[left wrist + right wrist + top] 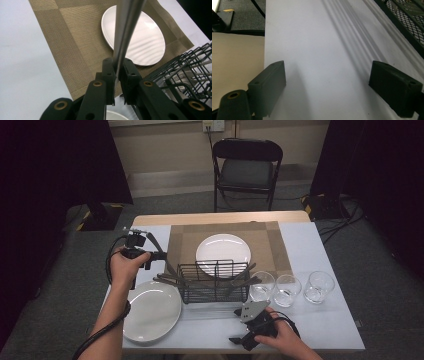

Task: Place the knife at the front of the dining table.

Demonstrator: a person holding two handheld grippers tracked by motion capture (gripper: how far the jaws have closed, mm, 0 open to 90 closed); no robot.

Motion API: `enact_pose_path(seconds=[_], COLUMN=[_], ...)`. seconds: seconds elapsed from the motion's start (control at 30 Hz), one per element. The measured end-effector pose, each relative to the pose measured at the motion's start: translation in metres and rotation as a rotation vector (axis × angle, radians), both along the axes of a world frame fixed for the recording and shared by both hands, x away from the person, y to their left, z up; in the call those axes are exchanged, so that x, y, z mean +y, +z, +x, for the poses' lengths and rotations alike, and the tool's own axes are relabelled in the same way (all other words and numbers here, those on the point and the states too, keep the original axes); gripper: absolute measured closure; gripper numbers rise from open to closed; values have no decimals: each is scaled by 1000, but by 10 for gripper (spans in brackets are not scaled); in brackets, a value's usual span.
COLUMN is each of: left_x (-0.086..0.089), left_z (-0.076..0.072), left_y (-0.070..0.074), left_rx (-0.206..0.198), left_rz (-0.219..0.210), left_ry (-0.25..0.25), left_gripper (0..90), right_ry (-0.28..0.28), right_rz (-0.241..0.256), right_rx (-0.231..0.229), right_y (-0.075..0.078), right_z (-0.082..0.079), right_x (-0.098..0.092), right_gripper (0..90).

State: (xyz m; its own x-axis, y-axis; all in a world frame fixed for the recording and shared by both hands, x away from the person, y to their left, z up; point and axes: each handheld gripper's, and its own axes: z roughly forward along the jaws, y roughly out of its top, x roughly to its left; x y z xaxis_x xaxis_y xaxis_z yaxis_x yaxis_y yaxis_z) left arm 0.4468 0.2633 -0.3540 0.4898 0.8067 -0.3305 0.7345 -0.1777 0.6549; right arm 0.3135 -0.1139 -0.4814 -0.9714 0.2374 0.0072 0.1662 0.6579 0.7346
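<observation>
While the left gripper [116, 75] holds a utensil [126, 32] off the table, the scene reads as follows.

Step in hand: a judgement: 1 piece of cutlery has been taken out of the wire basket [214, 282] and is being carried toward the placemat [182, 245], so the work looks like laying a place setting.

Left gripper: jaws together on the utensil's metal shaft, pinching it low down; in the high view the gripper [159, 255] sits at the mat's left edge, above the table.

Right gripper: jaws [332, 92] wide apart with nothing between them, over bare white cloth; in the high view it [245, 339] rests near the table's near edge, in front of the basket.

Utensil, place: in the air in the left grip, left of the small plate [223, 249] and just beside the basket's left end.

Utensil, long axis: a slim steel bar, running up and away from the jaws in the left gripper view; in the high view it [152, 240] slants from the gripper up and toward the far-left. Its working end is out of frame, so I cannot tell fork, knife or spoon.

Other things: a large plate [150, 310] at near left, 3 glasses [287, 289] right of the basket, more cutlery [240, 279] leaning in it.

Next move, as I judge it: lower the utensil onto the mat beside the small plate, turning the wrist so the long axis lies flat and parallel to the mat's side, then let the jaws part.

Risk: the thin pinch may let the bar swivel.
</observation>
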Motion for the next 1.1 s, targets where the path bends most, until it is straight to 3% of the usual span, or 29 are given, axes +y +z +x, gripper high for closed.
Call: enact_pose_path(seconds=[0.17,0.77,1.1], left_x=[-4,-5,-9], left_z=[-3,-9,-10], left_y=[-1,-11,-21], left_rx=[-5,-15,-27], left_rz=[16,16,-20], left_ry=[-32,-32,-24], left_gripper=[825,828,826], right_ry=[0,1,0], right_rz=[0,-1,-1], right_rx=[0,-2,-1], right_y=[0,0,0], right_z=[0,0,0], right_x=[0,0,0], right_gripper=[130,130,130])
